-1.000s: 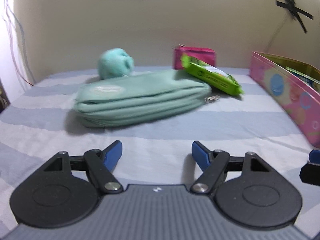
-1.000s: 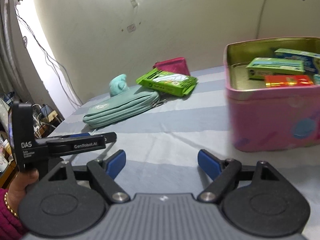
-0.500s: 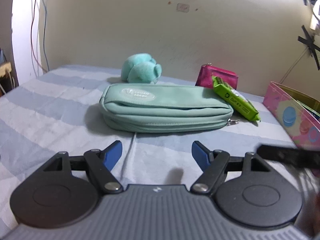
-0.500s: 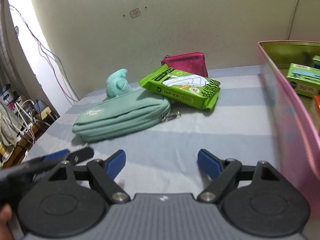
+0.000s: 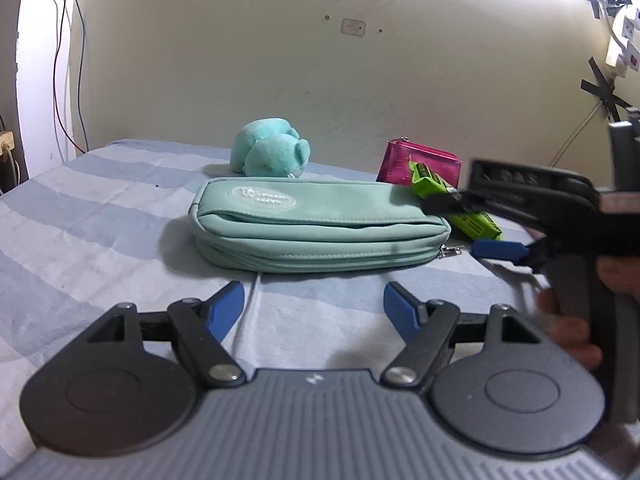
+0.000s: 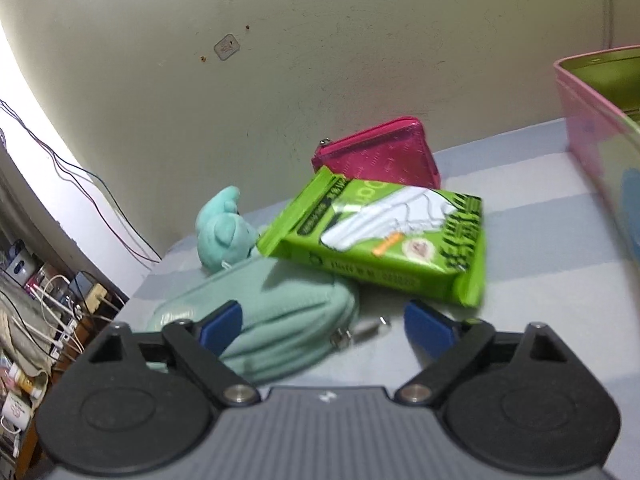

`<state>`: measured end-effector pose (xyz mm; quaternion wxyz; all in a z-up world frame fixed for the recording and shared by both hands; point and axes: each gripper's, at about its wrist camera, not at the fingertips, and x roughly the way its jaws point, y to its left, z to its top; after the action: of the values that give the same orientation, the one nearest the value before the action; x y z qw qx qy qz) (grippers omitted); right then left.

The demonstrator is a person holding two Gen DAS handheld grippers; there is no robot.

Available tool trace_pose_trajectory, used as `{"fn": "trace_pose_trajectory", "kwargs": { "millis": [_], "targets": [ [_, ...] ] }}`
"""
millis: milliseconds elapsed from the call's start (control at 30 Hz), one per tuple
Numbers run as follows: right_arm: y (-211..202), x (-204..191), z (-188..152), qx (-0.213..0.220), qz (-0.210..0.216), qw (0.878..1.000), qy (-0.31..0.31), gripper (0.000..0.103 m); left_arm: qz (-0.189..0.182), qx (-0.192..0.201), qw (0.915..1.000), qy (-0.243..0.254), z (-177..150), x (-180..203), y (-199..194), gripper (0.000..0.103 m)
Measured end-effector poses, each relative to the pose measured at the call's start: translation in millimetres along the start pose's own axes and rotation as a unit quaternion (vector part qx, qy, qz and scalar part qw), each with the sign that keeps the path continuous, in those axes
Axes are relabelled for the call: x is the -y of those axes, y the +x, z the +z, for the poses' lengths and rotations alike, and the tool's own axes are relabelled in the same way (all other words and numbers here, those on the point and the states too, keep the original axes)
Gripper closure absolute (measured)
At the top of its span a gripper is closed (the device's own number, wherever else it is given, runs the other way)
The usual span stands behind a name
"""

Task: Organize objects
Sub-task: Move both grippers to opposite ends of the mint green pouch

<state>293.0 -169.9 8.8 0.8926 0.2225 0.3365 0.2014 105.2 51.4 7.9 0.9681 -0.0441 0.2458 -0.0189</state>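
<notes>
Right gripper (image 6: 322, 322) has closed in on the cluster since a second ago; back then the pink tin (image 6: 592, 120) filled its right side, now only the tin's rim shows at the frame edge and the green packet (image 6: 384, 240) sits just ahead of the blue fingertips; jaws apart, nothing between them; left finger overlaps the end of the teal pouch (image 6: 280, 312) in this view, contact unclear.

Left gripper (image 5: 313, 308) has also swung round to face the pouch square-on; earlier it saw the pouch at an angle and the tin to its right, now the tin is out of its view; jaws apart, empty, short of the teal pouch (image 5: 316, 232); right gripper (image 5: 476, 226) now shows in the left view, fingers spread by the packet and the pouch's zipper end.

Where things are: green packet leans across the pouch's right end, one edge down on the striped sheet (image 5: 100, 240); magenta purse (image 6: 380, 156) behind it near the wall; teal plush (image 5: 272, 152) behind the pouch; all still loose on the bed, none in the tin.

Judgement: right gripper is lining up on the green packet as next item for the tin; grasp not yet made; packet is blurred, so exact clearance is hard to call; packet is soft and tilted, may slide off the pouch if nudged.
</notes>
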Motion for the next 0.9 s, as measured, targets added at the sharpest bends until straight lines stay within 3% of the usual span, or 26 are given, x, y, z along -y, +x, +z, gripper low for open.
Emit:
{"fn": "trace_pose_trajectory", "kwargs": {
  "millis": [167, 267, 300, 333, 667, 900],
  "targets": [
    [26, -10, 9, -0.011, 0.012, 1.000, -0.013, 0.007, -0.002, -0.001, 1.0000, -0.002, 0, -1, 0, 0.025],
    [36, -18, 10, -0.019, 0.006, 0.999, -0.030, 0.028, -0.002, 0.000, 1.0000, -0.002, 0, -1, 0, 0.025],
    [37, -20, 10, -0.021, 0.000, 0.999, -0.035, 0.046, -0.002, 0.000, 1.0000, -0.003, 0, -1, 0, 0.025],
    [38, -19, 9, -0.026, 0.006, 0.999, -0.034, 0.051, -0.003, -0.001, 1.0000, -0.003, 1, -1, 1, 0.025],
    [8, -16, -9, -0.008, 0.006, 1.000, -0.019, 0.059, -0.008, 0.013, 0.9999, -0.005, 2, -3, -2, 0.025],
    [-25, -15, -29, -0.006, 0.013, 1.000, -0.011, 0.062, -0.049, 0.092, 0.9945, -0.014, 3, -7, -25, 0.022]
  ]
}}
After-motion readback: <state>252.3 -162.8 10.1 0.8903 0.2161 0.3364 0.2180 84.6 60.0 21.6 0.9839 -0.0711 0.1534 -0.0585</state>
